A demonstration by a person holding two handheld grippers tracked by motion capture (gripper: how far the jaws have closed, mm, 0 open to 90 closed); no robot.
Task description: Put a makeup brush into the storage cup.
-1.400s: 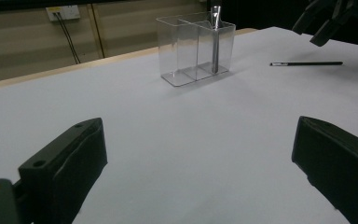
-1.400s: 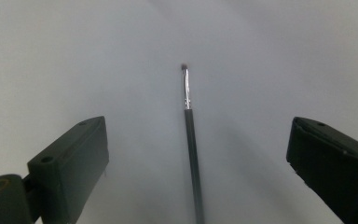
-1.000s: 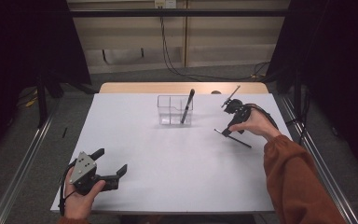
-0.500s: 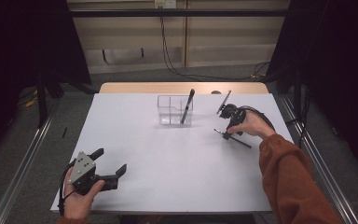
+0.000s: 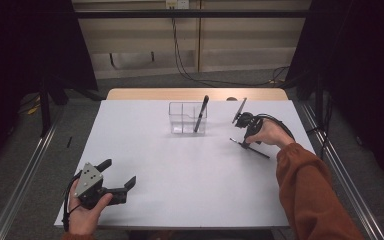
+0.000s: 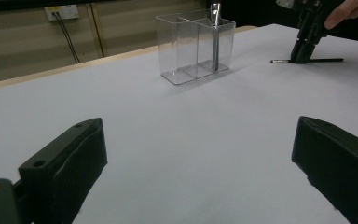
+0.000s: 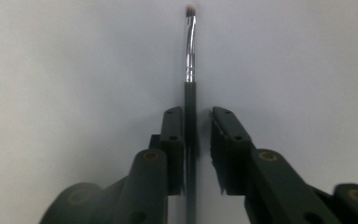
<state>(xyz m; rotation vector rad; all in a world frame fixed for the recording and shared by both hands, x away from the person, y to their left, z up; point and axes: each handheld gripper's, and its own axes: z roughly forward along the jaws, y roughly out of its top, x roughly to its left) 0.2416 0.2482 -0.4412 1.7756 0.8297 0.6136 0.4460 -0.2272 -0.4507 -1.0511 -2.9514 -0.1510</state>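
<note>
A thin black brush (image 5: pixel 260 153) with a silver ferrule lies flat on the white table (image 5: pixel 190 175) at the right. My right gripper (image 5: pixel 243 142) points down over its handle. In the right gripper view the brush (image 7: pixel 190 46) runs between the jaws of the right gripper (image 7: pixel 198 112). The jaws have just been closing: one pad is against the handle, and a gap stays on the other side. My left gripper (image 5: pixel 118 172) rests wide open near the front left edge, with nothing between the jaws of the left gripper (image 6: pixel 198 135).
A clear two-compartment holder (image 5: pixel 187 118) stands at the back middle of the table with a black pen (image 5: pixel 201 112) leaning in its right compartment. From the left gripper view the holder (image 6: pixel 191 46) is far ahead, and the right gripper (image 6: pixel 302 51) stands on the brush (image 6: pixel 326 59).
The right hand has sunk slightly onto the brush and its jaws have narrowed around the handle. The left hand and the holder have stayed put.
</note>
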